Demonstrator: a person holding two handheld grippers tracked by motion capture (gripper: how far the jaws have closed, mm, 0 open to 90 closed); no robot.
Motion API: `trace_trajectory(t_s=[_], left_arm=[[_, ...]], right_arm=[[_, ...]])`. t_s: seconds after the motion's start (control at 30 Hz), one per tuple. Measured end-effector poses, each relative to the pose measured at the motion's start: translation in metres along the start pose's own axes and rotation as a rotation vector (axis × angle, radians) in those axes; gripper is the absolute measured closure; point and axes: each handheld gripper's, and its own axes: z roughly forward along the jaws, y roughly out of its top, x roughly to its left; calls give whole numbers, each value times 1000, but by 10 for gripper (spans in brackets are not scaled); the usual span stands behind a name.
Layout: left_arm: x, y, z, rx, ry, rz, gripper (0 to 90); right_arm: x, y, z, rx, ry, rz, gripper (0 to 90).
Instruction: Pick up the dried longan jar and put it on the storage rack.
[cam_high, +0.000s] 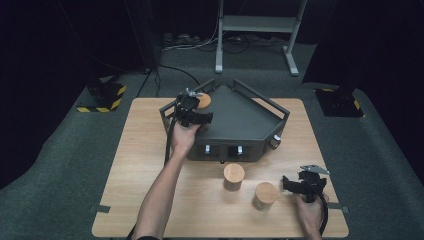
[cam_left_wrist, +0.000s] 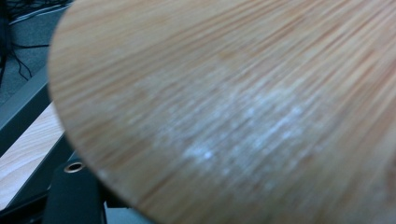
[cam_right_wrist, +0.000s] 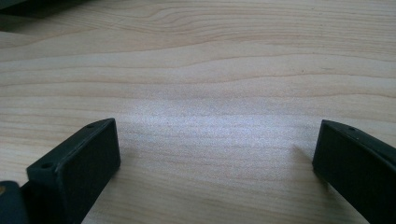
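A round wooden piece (cam_high: 203, 101) sits at the left corner of a dark grey railed tray (cam_high: 260, 102), right at my left gripper (cam_high: 199, 107). In the left gripper view its pale grained face (cam_left_wrist: 233, 107) is very close and hides the jaws, which appear shut on it. Two wooden cylinders (cam_high: 233, 176) (cam_high: 265, 195) stand upright on the table in front of the tray. My right gripper (cam_high: 289, 184) rests low just right of the nearer cylinder. Its fingers (cam_right_wrist: 74, 168) stand wide open over bare tabletop (cam_right_wrist: 210, 70), nothing between them.
The tray takes up the far middle of the light wooden table (cam_high: 140, 165), its front wall carrying two small latches (cam_high: 223, 149). A tray rail and corner (cam_left_wrist: 70, 186) lie under the wooden piece. Dark carpet and a metal stand (cam_high: 257, 30) lie beyond.
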Motion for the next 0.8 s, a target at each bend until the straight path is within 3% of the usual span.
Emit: trace_trajectory(t_s=[0.33, 0.57, 0.8], left_arm=[[0, 0, -1, 6, -10, -3, 245], [1, 0, -4, -9, -20, -8, 121], [0, 0, -10, -24, -9, 16, 87]], right_arm=[[0, 0, 0, 0, 0, 0, 1], [0, 0, 0, 0, 0, 0, 1], [0, 0, 0, 0, 0, 0, 1]])
